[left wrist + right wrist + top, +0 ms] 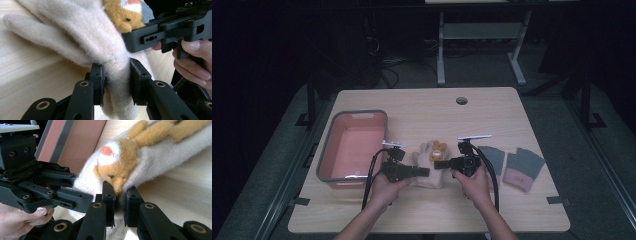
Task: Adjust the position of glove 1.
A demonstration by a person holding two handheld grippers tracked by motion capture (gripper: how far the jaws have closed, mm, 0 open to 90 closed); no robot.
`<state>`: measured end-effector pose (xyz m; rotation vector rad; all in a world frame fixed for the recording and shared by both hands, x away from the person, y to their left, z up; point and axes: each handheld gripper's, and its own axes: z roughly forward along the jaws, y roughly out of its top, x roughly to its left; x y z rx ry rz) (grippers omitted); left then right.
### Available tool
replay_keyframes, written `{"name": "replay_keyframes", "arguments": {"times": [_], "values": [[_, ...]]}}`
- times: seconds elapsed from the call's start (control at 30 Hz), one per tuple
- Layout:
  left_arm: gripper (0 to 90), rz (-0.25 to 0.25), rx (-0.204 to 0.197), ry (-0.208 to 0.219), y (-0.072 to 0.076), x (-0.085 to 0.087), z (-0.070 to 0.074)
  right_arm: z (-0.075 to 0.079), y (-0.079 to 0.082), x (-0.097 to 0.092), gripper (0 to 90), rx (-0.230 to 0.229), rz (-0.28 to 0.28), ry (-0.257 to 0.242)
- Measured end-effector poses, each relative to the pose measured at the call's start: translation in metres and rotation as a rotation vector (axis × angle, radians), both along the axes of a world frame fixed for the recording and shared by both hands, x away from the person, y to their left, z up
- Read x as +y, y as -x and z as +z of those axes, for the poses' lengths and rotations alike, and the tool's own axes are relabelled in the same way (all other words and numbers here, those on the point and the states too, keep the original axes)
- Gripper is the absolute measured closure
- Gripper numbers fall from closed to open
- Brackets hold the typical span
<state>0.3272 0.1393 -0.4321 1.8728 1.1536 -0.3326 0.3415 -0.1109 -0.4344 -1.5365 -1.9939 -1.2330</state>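
Glove (100, 42) — cream, fuzzy, w/ bear patch

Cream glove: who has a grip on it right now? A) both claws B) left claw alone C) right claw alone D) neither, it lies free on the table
A: the left claw pinches the cream glove between its pads in the left gripper view, and the right claw is closed on the glove's edge just under its orange bear patch in the right gripper view.
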Motion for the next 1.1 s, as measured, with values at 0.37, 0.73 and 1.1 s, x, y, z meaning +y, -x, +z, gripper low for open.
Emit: {"name": "replay_keyframes", "arguments": {"times": [0.37, 0.73, 1.1], "values": [[67.8, -0.007, -0.037, 0.008, -0.002, 0.004, 0.022, 0.021, -0.002, 0.001, 81.6, -0.034, 0.004, -0.018], [67.7, -0.005, -0.057, 0.022, -0.006, 0.013, 0.038, 0.041, -0.008, 0.008, 81.7, -0.059, 0.025, -0.022], [67.7, 0.002, -0.084, 0.030, -0.011, 0.026, 0.060, 0.063, -0.017, 0.019, 81.6, -0.087, 0.043, -0.034]]}}
